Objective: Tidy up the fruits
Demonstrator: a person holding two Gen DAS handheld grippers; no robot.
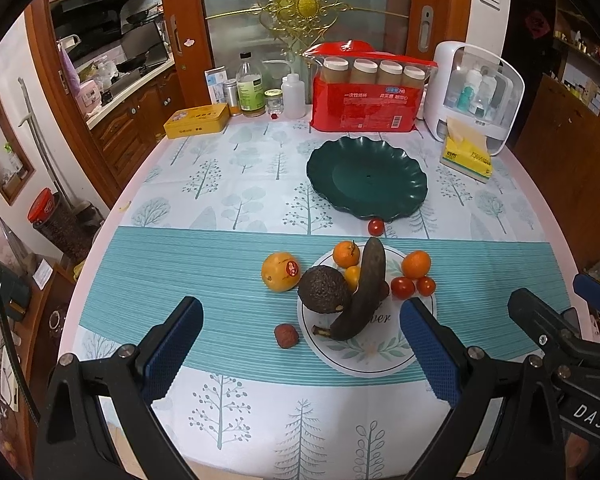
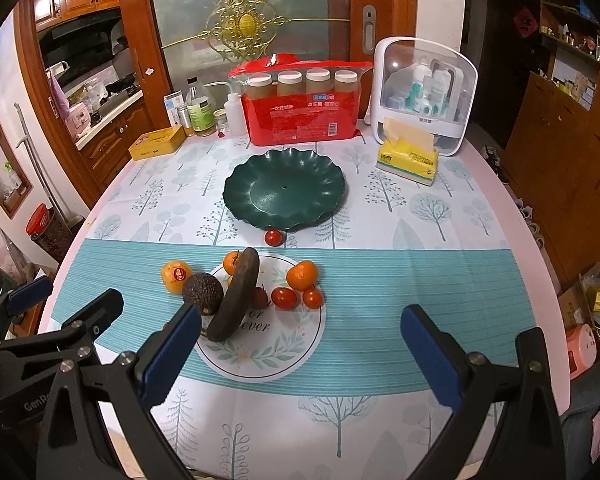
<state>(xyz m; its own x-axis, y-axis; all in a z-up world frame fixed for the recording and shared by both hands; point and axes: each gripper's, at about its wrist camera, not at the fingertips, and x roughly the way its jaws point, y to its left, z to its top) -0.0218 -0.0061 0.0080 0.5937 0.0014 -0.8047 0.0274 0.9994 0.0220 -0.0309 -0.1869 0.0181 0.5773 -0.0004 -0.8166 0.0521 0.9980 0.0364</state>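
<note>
An empty dark green scalloped plate [image 1: 366, 178] [image 2: 285, 189] sits mid-table. Nearer me lies a cluster of fruit: a blackened banana [image 1: 362, 292] [image 2: 236, 296], an avocado [image 1: 324, 289] [image 2: 202, 288], a stickered orange [image 1: 281, 272] [image 2: 176, 277], mandarins [image 1: 416, 264] [image 2: 302, 275], cherry tomatoes [image 1: 403, 287] [image 2: 284, 298] and a small red dried fruit [image 1: 287, 336]. One tomato [image 1: 376, 227] [image 2: 273, 237] lies by the plate. My left gripper [image 1: 302, 346] is open and empty, just short of the fruit. My right gripper [image 2: 300, 350] is open and empty, right of the banana.
At the back of the table [image 1: 148, 168] stand a red pack of jars [image 1: 370, 92] [image 2: 302, 100], a white organizer [image 1: 474, 92] [image 2: 424, 88], a tissue pack [image 1: 466, 156] [image 2: 408, 156], bottles [image 1: 252, 88] and a yellow tin [image 1: 197, 120] [image 2: 157, 142]. The table edge curves off left and right.
</note>
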